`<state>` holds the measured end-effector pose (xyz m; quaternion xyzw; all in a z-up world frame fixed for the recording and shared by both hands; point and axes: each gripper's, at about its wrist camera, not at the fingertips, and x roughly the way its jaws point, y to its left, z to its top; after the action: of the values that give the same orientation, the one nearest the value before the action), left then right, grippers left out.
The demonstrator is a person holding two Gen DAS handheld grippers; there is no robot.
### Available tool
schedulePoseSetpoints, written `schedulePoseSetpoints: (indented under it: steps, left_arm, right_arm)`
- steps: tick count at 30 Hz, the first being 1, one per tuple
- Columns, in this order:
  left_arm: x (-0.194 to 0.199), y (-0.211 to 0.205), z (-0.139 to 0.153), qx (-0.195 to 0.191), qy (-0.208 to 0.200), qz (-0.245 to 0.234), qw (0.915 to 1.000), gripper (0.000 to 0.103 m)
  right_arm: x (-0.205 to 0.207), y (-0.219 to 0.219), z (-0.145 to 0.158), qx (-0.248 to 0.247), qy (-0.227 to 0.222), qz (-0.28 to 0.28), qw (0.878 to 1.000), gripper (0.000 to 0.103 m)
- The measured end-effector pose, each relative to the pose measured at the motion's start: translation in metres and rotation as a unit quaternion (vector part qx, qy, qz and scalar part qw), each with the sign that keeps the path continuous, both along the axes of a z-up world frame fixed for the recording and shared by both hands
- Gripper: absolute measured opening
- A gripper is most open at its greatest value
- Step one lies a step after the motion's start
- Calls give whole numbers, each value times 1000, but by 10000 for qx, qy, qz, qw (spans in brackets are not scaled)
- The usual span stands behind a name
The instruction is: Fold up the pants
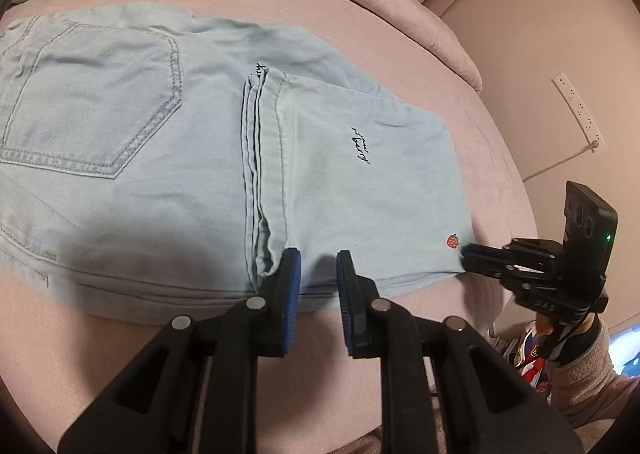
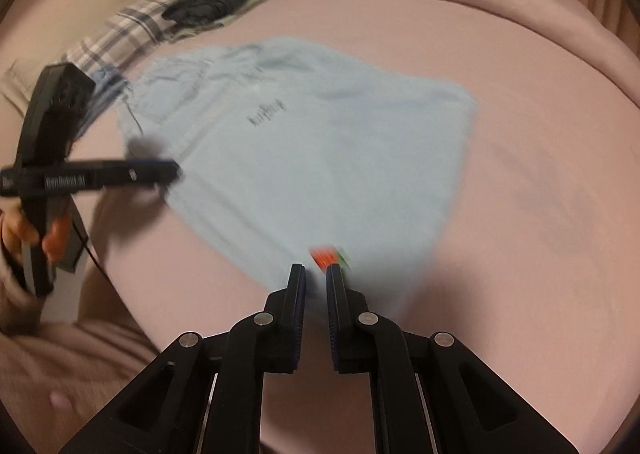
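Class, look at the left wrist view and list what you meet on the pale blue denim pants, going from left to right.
Stitched back pocket → stacked leg hems of the folded-over pants → dark script embroidery → small red strawberry patch → black right gripper at the fold's corner.

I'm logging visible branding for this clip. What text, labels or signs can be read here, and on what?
"GenRobot.AI": side of the left gripper, right wrist view, slightly blurred.
Black script embroidery on the folded jeans: too distorted to read.
Second script near the hem stack: unreadable.
Strawberry: picture only, no words.
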<state>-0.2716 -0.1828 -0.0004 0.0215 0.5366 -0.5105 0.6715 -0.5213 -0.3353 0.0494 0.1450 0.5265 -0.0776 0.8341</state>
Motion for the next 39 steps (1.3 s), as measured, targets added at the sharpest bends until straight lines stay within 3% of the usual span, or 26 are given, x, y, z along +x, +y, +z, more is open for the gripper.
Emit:
schedulePoseSetpoints:
  steps: [3, 6, 9, 13, 15, 16, 19, 23, 28, 31, 32, 35, 37, 38, 39]
  left_arm:
    - [-1, 0, 2, 52, -47, 5, 10000, 18]
    - [-3, -4, 7, 112, -123, 4, 9999, 22]
    - [-5, -11, 11, 188, -270, -8, 9995, 25]
    - [-9, -17, 10, 335, -453, -24, 9984, 25]
    - [-10, -18, 10, 353, -498, -32, 9981, 25]
    - [-11, -18, 10, 360, -519, -39, 9980, 25]
    - [-14, -19, 11, 389, -650, -90, 9971, 25]
    - [-18, -19, 14, 336, -819, -134, 9960, 30]
    - [-20, -19, 13, 312, -911, -194, 9952, 31]
    - [-21, -20, 13, 287, -945, -228, 9948, 31]
    - [-21, -19, 13, 255, -947, -232, 9949, 31]
    - [-22, -12, 18, 181, -1013, -192, 9945, 33]
    - [-21, -5, 22, 167, -1138, -43, 9934, 44]
    - [-21, 0, 24, 185, -1248, 77, 9920, 58]
    - [-19, 6, 26, 176, -1336, 218, 9906, 64]
  right_arm:
    - [0, -10, 12, 57, 26, -128, 9999, 8]
    - [2, -23, 33, 113, -585, -408, 9974, 9]
    - [23, -52, 37, -264, -772, -1014, 9915, 21]
    - [55, -85, 15, -265, -696, -1530, 9854, 24]
    - [68, -97, -13, -178, -178, -1665, 9857, 26]
    - [69, -99, -20, -102, -137, -1711, 9851, 27]
    - [62, -91, -8, -306, -167, -1741, 9841, 29]
    - [43, -72, 12, -316, -442, -1564, 9862, 32]
    - [20, -16, 20, -186, -594, -699, 9956, 35]
    - [21, 7, -6, -54, -45, -318, 9995, 39]
    - [22, 13, -14, -217, 110, -280, 9993, 40]
    - [28, 21, -3, -403, 62, -303, 9987, 40]
    - [32, 22, 10, -165, -178, -230, 9994, 40]
    - [38, 23, 15, -128, -286, -198, 9993, 41]
    - [44, 25, 20, -142, -380, -184, 9990, 42]
